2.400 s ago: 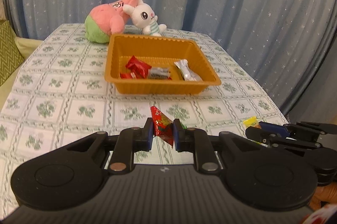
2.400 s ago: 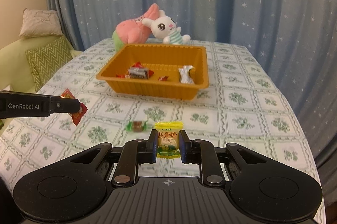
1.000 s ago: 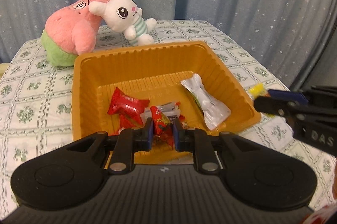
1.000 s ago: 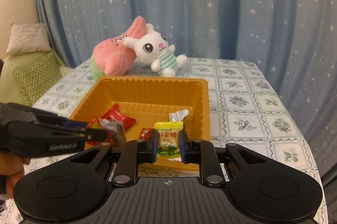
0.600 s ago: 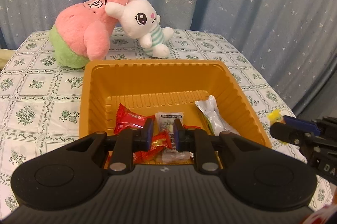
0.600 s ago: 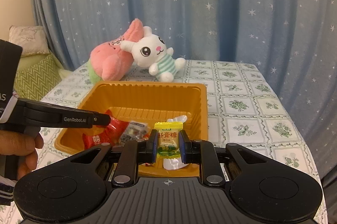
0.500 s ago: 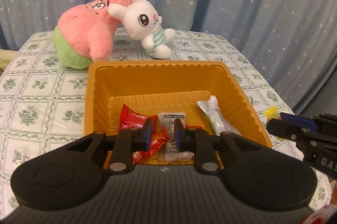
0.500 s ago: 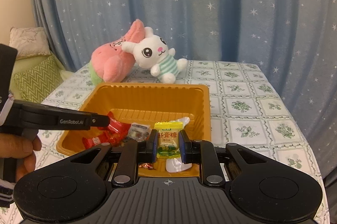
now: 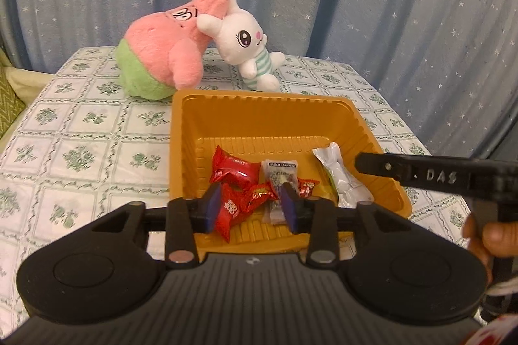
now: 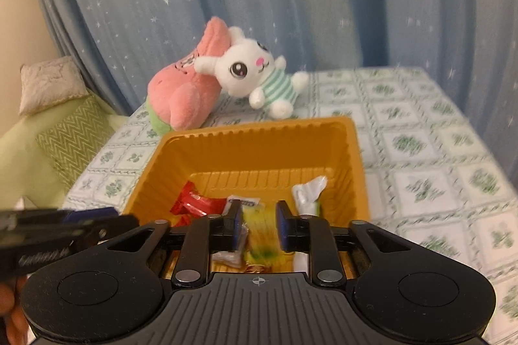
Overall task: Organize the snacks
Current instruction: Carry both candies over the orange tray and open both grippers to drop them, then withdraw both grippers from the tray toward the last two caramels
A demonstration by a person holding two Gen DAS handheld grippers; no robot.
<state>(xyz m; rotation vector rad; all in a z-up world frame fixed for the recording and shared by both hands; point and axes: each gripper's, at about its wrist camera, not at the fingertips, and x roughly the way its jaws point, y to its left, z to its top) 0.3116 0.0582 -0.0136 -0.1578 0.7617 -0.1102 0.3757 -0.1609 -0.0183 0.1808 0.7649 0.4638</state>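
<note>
The orange tray (image 9: 259,95) holds several wrapped snacks: a red pack (image 9: 234,168), a grey packet (image 9: 280,171) and a silver packet (image 9: 340,179). My left gripper (image 9: 251,205) hangs over the tray's near side. Its jaws are opening, and the small red candy (image 9: 259,194) lies loose between them on the other snacks. My right gripper (image 10: 259,225) is over the tray (image 10: 259,126) too, jaws opening. The yellow candy (image 10: 259,228) is a blur between the pads, no longer pinched. The right gripper (image 9: 421,173) reaches in from the right in the left wrist view.
A pink star plush (image 9: 165,56) and a white rabbit plush (image 9: 246,50) lie on the tablecloth (image 9: 81,150) behind the tray. Blue starred curtains close the back. A green sofa with cushions (image 10: 64,134) stands left. A hand (image 9: 489,235) grips the right tool.
Both grippers went from shut to open above the tray. The red candy was let go among the snacks, and the yellow candy came loose. The right gripper moved in over the tray's right side.
</note>
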